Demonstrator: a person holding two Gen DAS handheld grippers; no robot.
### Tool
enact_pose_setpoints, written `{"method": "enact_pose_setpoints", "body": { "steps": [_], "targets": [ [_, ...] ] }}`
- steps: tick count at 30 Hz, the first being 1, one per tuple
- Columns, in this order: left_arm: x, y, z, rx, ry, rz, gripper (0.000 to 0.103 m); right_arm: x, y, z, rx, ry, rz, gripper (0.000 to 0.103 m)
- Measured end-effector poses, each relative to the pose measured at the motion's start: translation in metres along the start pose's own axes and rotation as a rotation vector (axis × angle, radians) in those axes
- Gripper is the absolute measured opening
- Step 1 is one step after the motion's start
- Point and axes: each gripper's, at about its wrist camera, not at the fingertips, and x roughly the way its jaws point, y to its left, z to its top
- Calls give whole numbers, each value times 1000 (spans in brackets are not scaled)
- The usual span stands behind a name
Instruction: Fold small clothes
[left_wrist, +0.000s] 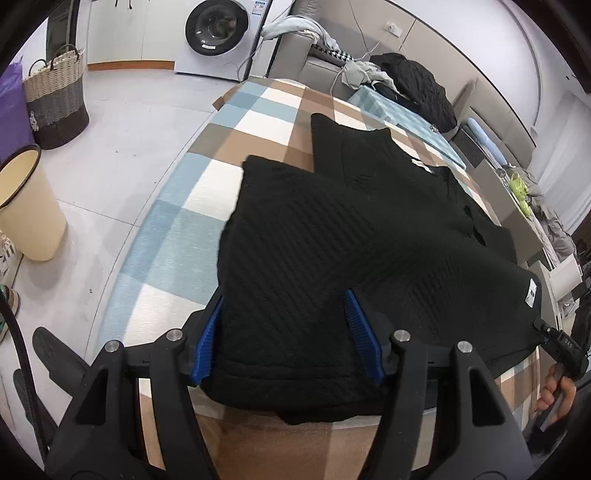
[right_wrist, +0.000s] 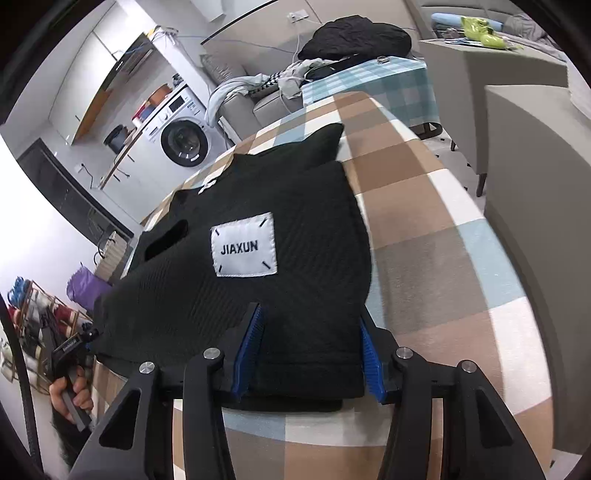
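Black knit top (left_wrist: 332, 236) on checked tablecloth (left_wrist: 207, 206), hem edge nearest. Left gripper (left_wrist: 286, 334), right gripper (right_wrist: 310, 350) half-wide, straddling hem corners, pads apparently not pinching; likely positioned for fold.

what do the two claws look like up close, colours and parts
Both match: the left claw and right claw have matte black angular plastic arms with round silver pivot bolts, and two bright blue ribbed fingers. A black cable runs along the frame edge.
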Motion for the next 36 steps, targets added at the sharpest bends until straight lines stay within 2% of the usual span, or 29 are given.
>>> {"method": "enact_pose_setpoints", "body": {
  "steps": [1,4,7,11,21,26,31,33,36],
  "targets": [
    [1,-3,-1,1,3,-8,53,2,2,0,-7,0,2,50],
    [4,-13,-6,37,10,10,24,6,9,-1,-47,5,-16,42],
    [2,-28,-12,108,10,58,18,9,15,-5,-84,14,-34,35],
    [-5,-36,-23,138,17,68,17,6,14,-7,-96,20,-28,31],
    [-45,-27,-63,157,44,49,17,-21,8,-36,-68,52,-28,30],
    [-67,-4,-65,81,11,29,17,-40,-2,-46,-20,30,-30,31],
    [-84,17,-58,8,-44,22,17,-65,-14,-40,45,-52,-3,31],
    [-86,22,-59,-17,-48,11,17,-72,-19,-39,67,-76,3,31],
    [-84,29,-61,-48,-28,4,18,-73,-30,-43,117,-60,39,31]
  ]
}}
